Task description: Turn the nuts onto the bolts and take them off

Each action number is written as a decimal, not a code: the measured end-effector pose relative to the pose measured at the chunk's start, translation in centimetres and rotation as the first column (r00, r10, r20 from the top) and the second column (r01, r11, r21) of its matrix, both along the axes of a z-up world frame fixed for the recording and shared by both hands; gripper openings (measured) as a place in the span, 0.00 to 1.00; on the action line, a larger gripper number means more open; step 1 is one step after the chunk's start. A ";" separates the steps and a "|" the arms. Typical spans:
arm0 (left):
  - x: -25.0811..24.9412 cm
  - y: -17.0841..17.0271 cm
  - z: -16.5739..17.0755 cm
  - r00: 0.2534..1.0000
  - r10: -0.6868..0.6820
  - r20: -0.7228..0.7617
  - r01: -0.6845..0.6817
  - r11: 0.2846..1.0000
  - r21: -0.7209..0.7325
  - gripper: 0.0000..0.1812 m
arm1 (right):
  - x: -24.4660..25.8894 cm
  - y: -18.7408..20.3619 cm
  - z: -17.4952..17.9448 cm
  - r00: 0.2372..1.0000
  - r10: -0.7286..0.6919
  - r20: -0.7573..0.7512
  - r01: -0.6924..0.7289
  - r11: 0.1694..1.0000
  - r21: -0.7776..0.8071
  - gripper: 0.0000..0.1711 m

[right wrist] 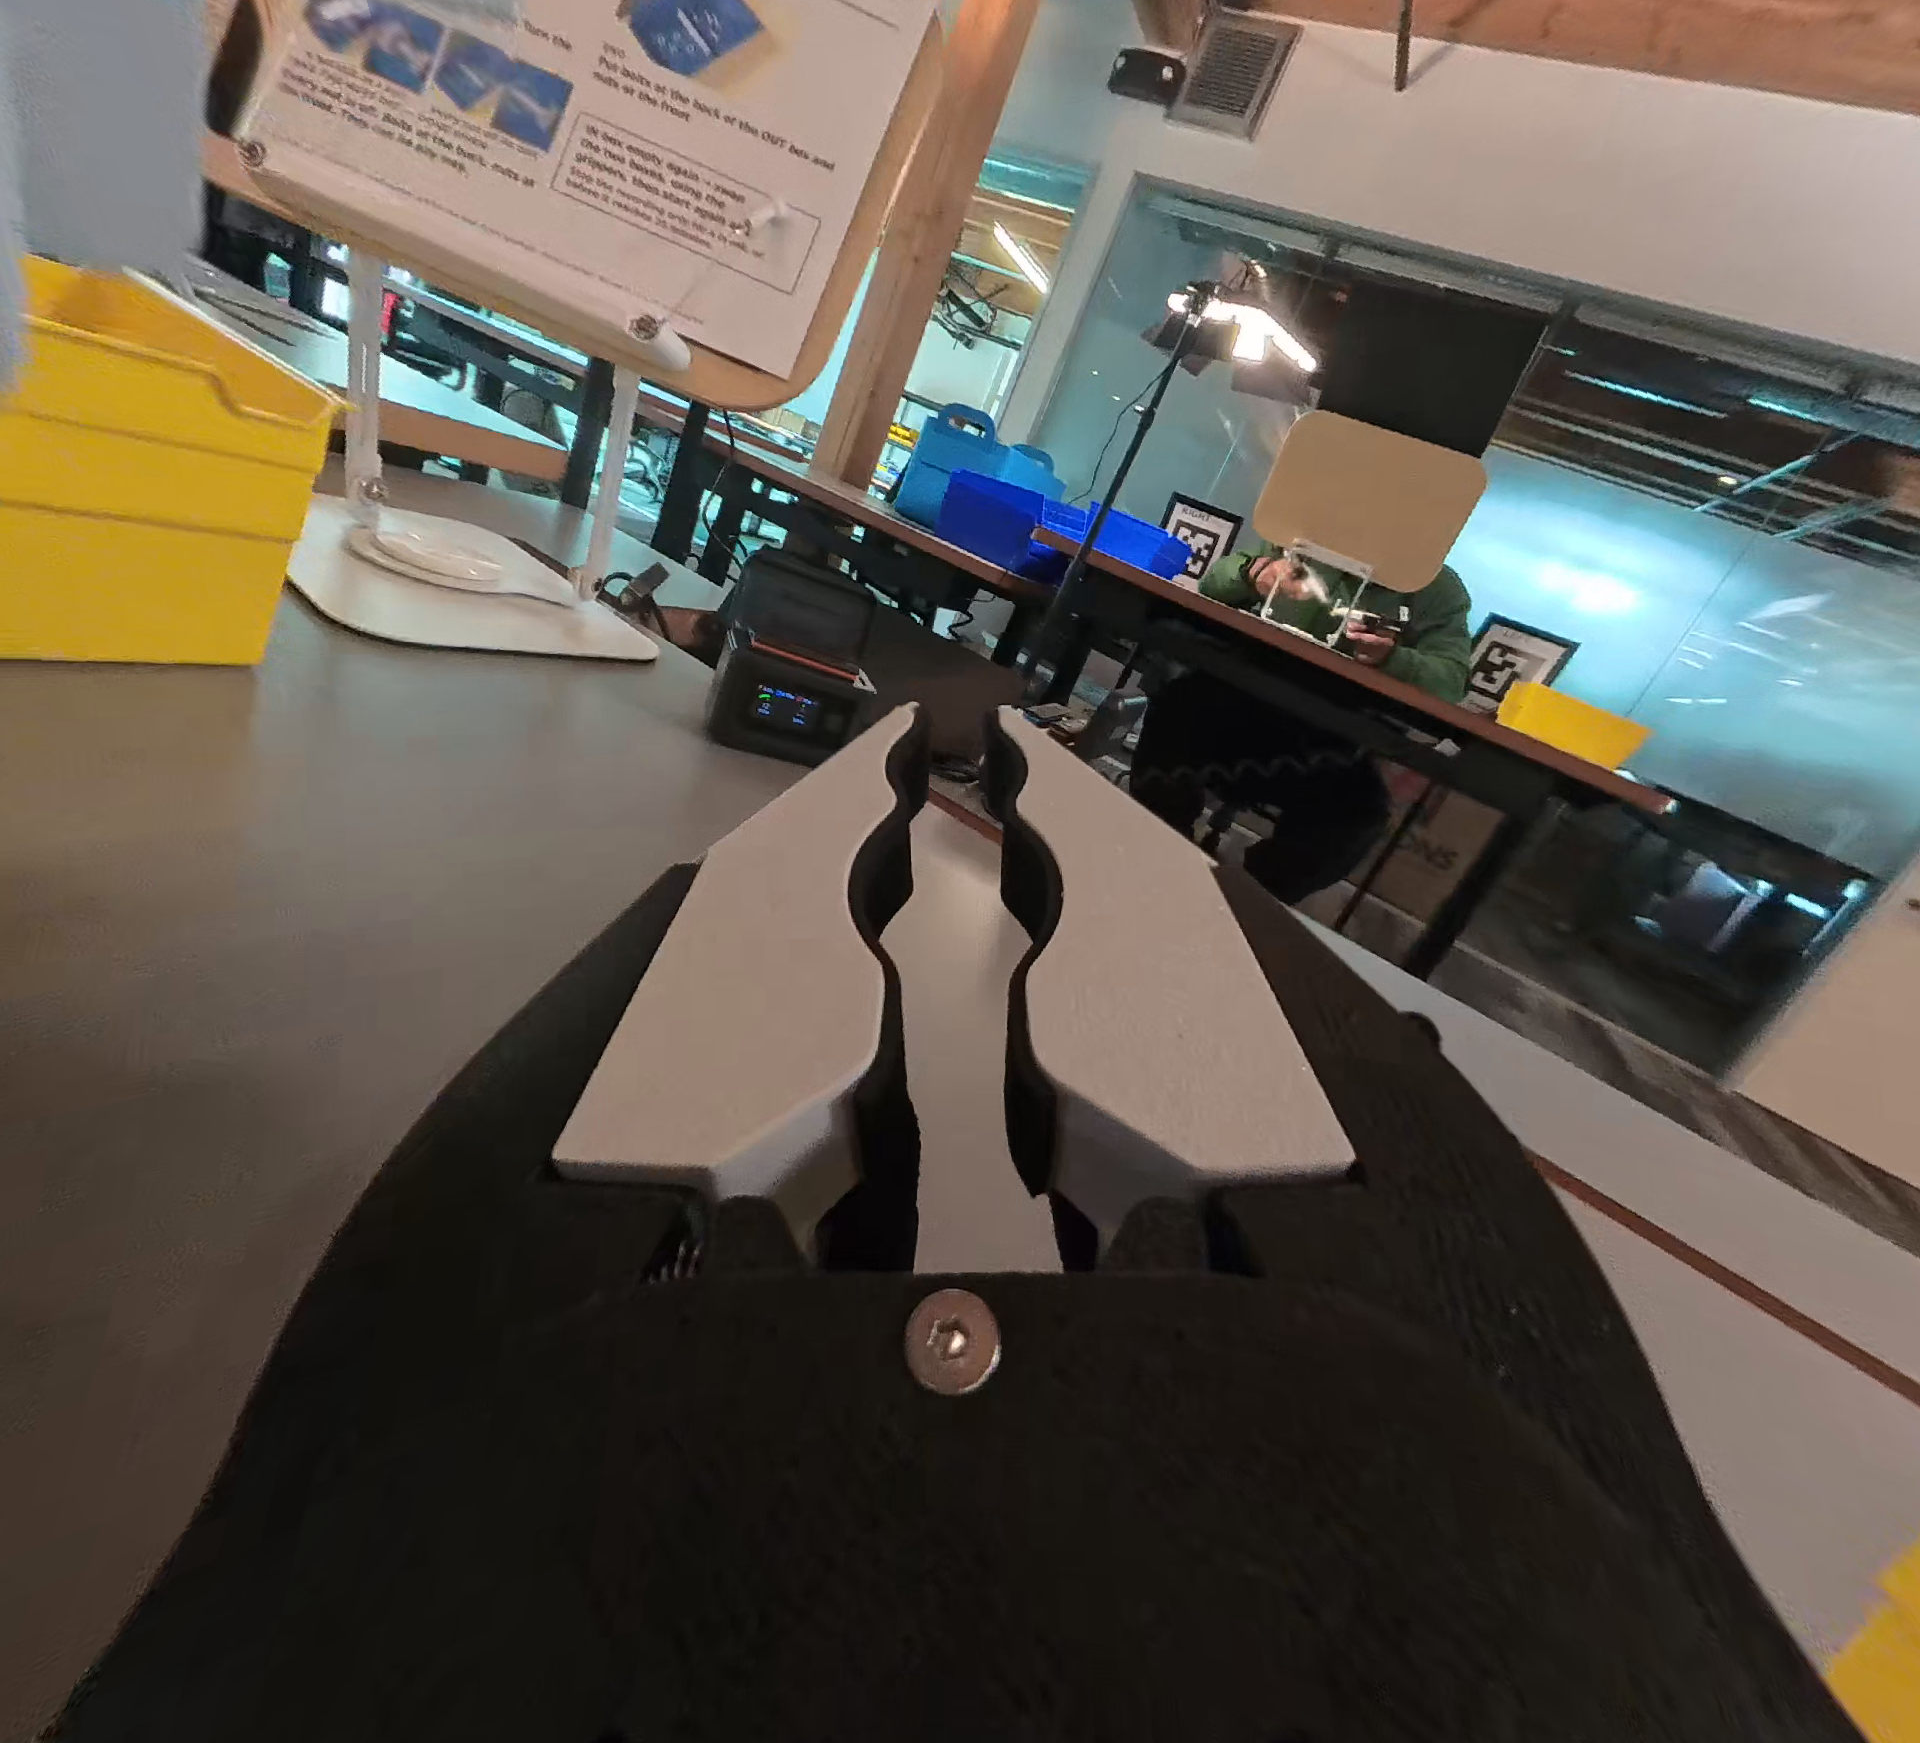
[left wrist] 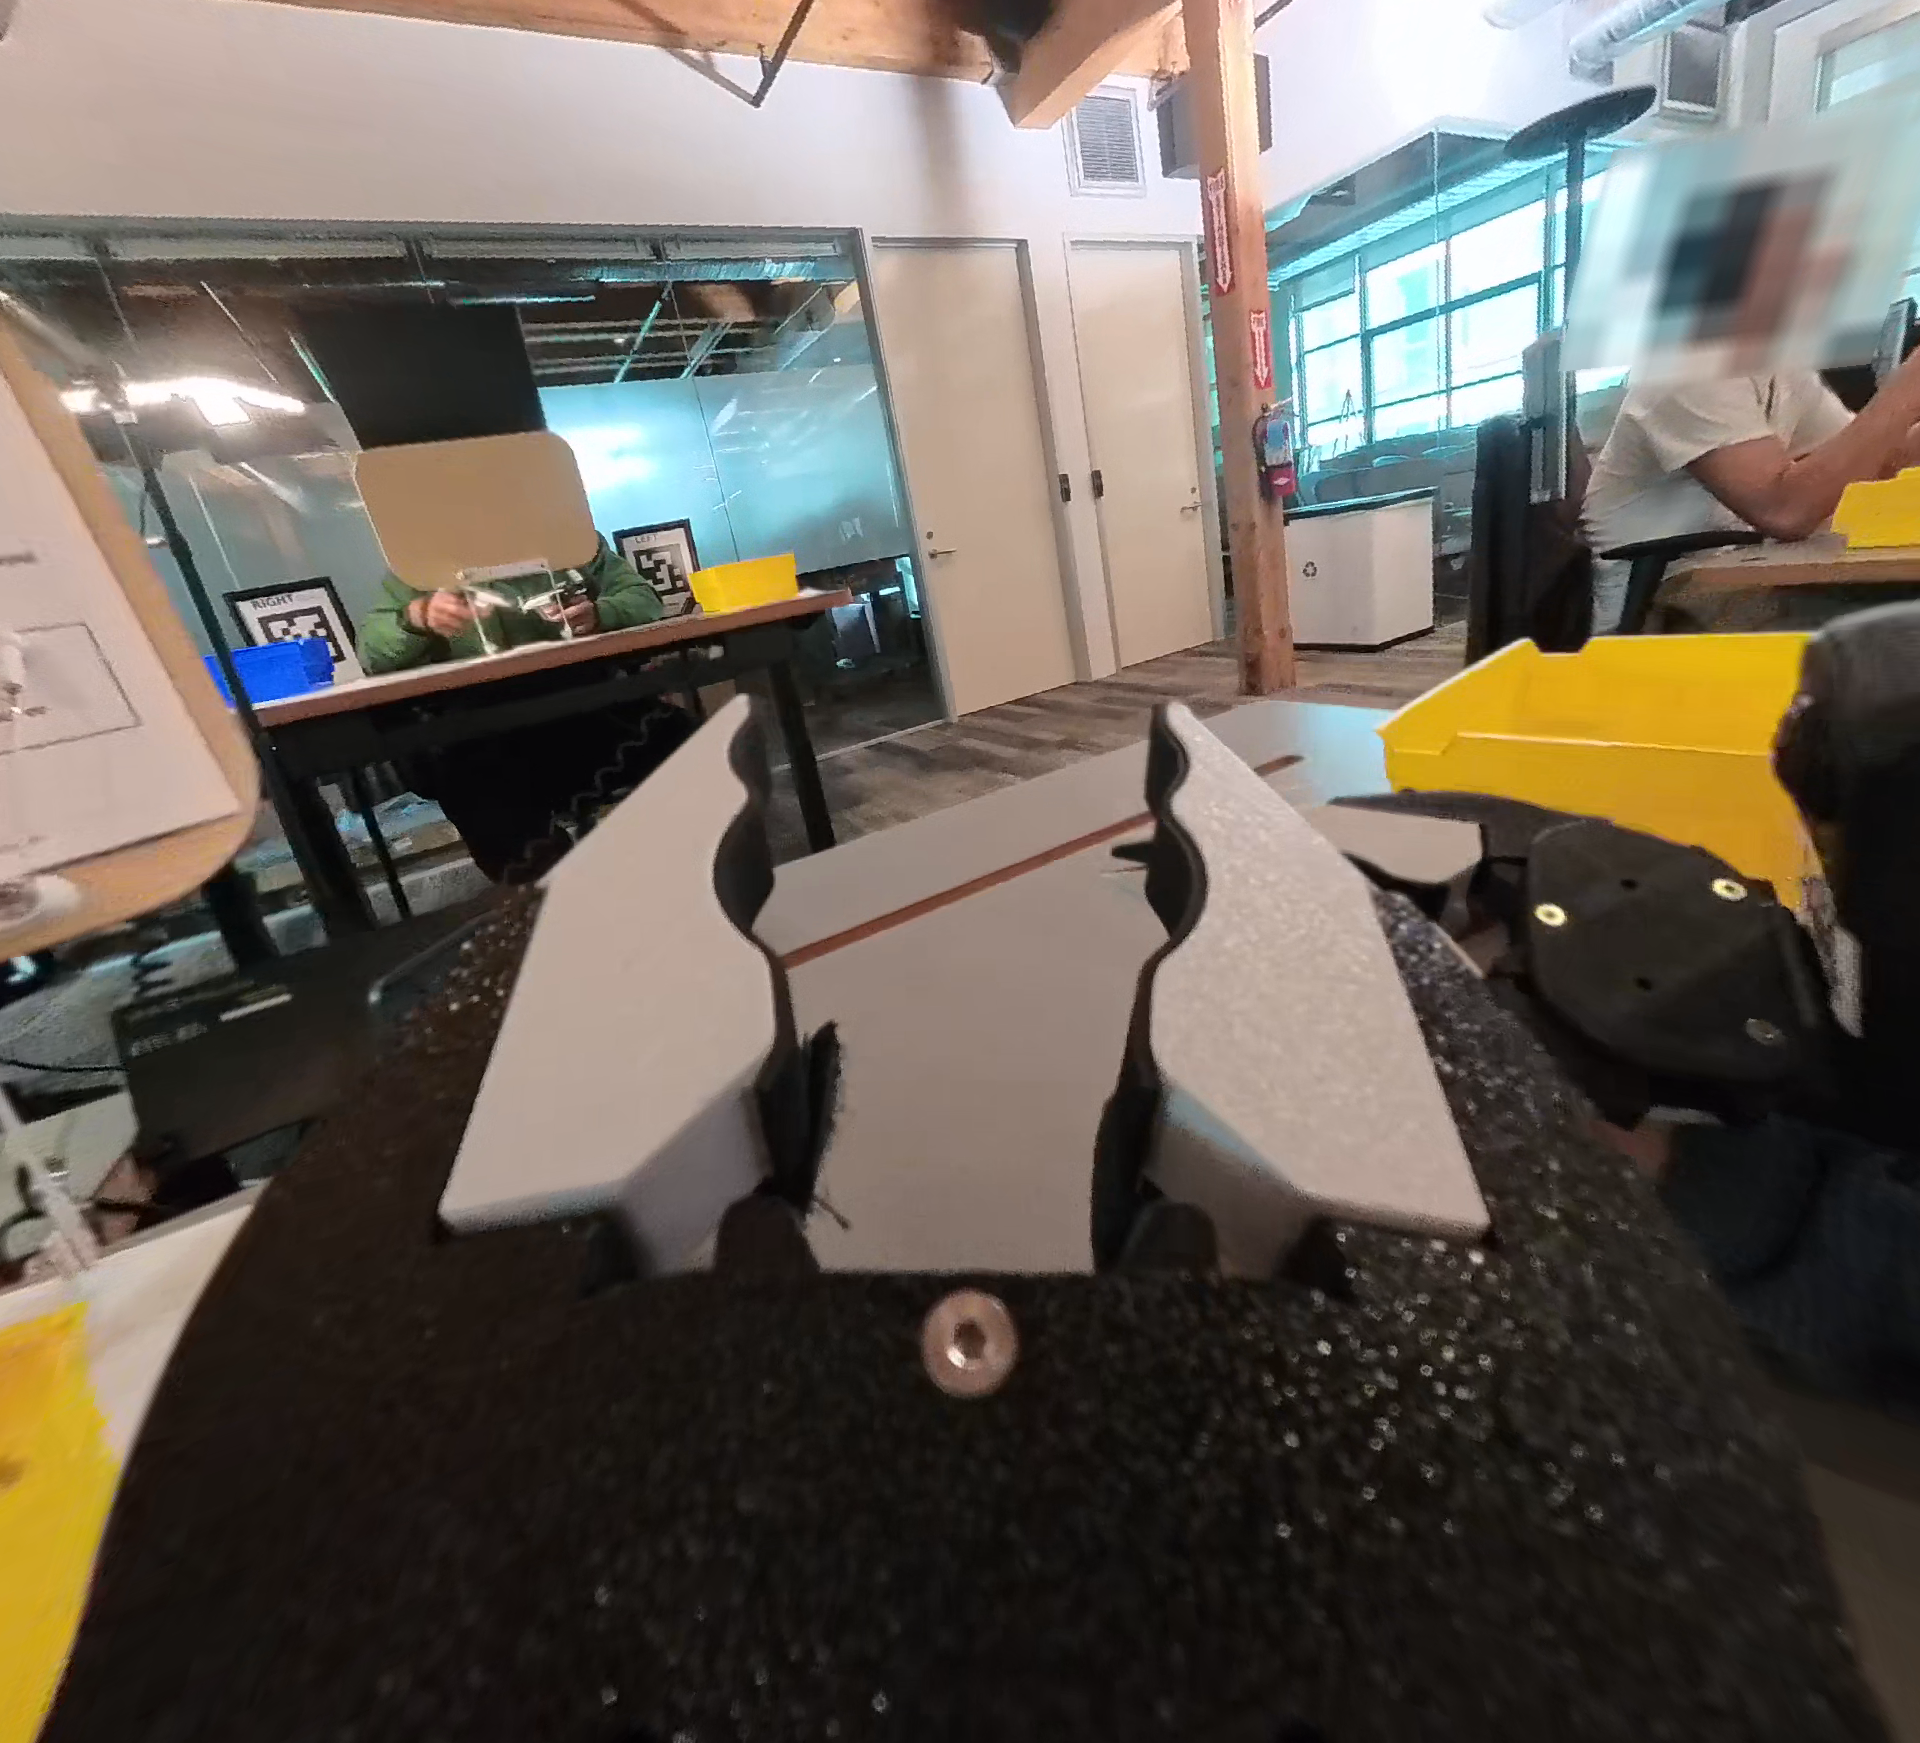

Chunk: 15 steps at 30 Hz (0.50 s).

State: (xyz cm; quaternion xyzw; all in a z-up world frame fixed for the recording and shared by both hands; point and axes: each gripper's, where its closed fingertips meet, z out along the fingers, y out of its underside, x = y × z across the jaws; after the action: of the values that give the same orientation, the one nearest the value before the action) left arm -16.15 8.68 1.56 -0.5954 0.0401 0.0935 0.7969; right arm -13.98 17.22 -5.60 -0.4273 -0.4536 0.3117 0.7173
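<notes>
Wooden beams and silver ducting run over an open workshop with white walls and a glass-walled room at the far side, where a person in a green top works at another table. Our own grey counter (right wrist: pixel 312 862) is smooth, with a thin brown seam crossing it. On its left side sit a yellow bin (right wrist: pixel 145 488) and a white stand holding an instruction sheet (right wrist: pixel 623 83). A small black device with a lit screen (right wrist: pixel 790 685) sits near the far edge.

We hold the left tool (left wrist: pixel 951 748) spread wide with nothing between its grey fingers. The right tool (right wrist: pixel 956 727) is nearly clenched, a narrow gap showing at the tips, and it too grips nothing. In the left view the right tool's black body sits at the right, just in front of another yellow bin (left wrist: pixel 1590 737).

No nuts or bolts show in either view; we judge they lie inside the bins, whose insides are hidden from here.

We judge the step in hand is fetching parts. To do it well we should tilt both tools down toward a bin, open the right one wider, and take a bolt across its shank so the thread stays free for the nut
</notes>
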 end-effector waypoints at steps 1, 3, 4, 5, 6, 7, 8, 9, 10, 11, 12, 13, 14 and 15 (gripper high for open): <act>-0.3 -0.6 1.0 1.000 0.011 0.005 -0.011 1.000 -0.005 0.39 | -0.1 0.1 -0.1 1.000 -0.001 0.005 0.001 1.000 -0.005 0.05; -1.4 -2.0 2.9 0.999 0.042 0.013 -0.041 0.998 -0.054 0.38 | -0.2 0.1 -0.3 1.000 0.002 0.013 -0.002 1.000 -0.007 0.05; -2.2 -2.9 3.8 0.998 0.060 0.011 -0.059 0.995 -0.082 0.38 | -0.2 0.0 -0.3 1.000 0.009 0.012 -0.009 1.000 -0.008 0.05; -3.1 -4.0 4.7 0.997 0.077 0.007 -0.076 0.991 -0.113 0.38 | -0.3 0.0 -0.3 1.000 0.016 0.010 -0.015 1.000 -0.011 0.05; -4.4 -5.1 5.5 0.995 0.099 0.001 -0.097 0.985 -0.143 0.38 | -0.3 -0.1 -0.3 1.000 0.019 0.009 -0.019 1.000 -0.015 0.05; -5.9 -6.3 6.3 0.993 0.121 -0.008 -0.120 0.979 -0.165 0.36 | -0.3 0.0 -0.3 1.000 0.020 0.008 -0.019 1.000 -0.018 0.05; -7.2 -7.3 7.2 0.992 0.119 -0.031 -0.123 0.976 -0.177 0.29 | -0.3 0.0 -0.3 1.000 0.021 0.007 -0.021 1.000 -0.020 0.05; -8.6 -8.1 7.7 0.991 0.114 -0.063 -0.125 0.971 -0.204 0.23 | -0.3 0.0 -0.2 1.000 0.023 0.005 -0.023 0.999 -0.023 0.05; -10.9 -8.6 7.4 0.986 0.151 -0.076 -0.166 0.945 -0.281 0.23 | -0.4 0.0 -0.2 1.000 0.024 0.004 -0.024 0.999 -0.025 0.05; -13.3 -8.9 5.8 0.980 0.184 -0.081 -0.201 0.883 -0.425 0.23 | -0.4 0.0 -0.3 1.000 0.024 0.005 -0.024 0.999 -0.024 0.05; -15.8 -9.3 3.5 0.973 0.220 -0.075 -0.222 0.782 -0.583 0.23 | -0.4 0.0 -0.3 1.000 0.022 0.006 -0.022 1.000 -0.022 0.05; -17.9 -10.0 0.8 0.964 0.254 -0.072 -0.225 0.647 -0.729 0.21 | -0.4 0.0 -0.2 1.000 0.017 0.007 -0.017 1.000 -0.016 0.05; -19.5 -10.8 -2.0 0.960 0.268 -0.077 -0.206 0.497 -0.843 0.16 | -0.3 0.0 -0.2 1.000 0.007 0.003 -0.007 1.000 -0.006 0.05; -20.5 -11.5 -4.6 0.958 0.278 -0.072 -0.176 0.373 -0.911 0.13 | -0.3 0.0 -0.1 1.000 -0.001 0.004 0.000 1.000 0.007 0.05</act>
State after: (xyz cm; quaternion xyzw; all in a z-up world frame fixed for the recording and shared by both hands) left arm -36.67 -2.83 -2.99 -0.9351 -0.0353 0.1372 0.3249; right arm -14.23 17.21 -5.72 -0.4256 -0.4561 0.3090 0.7179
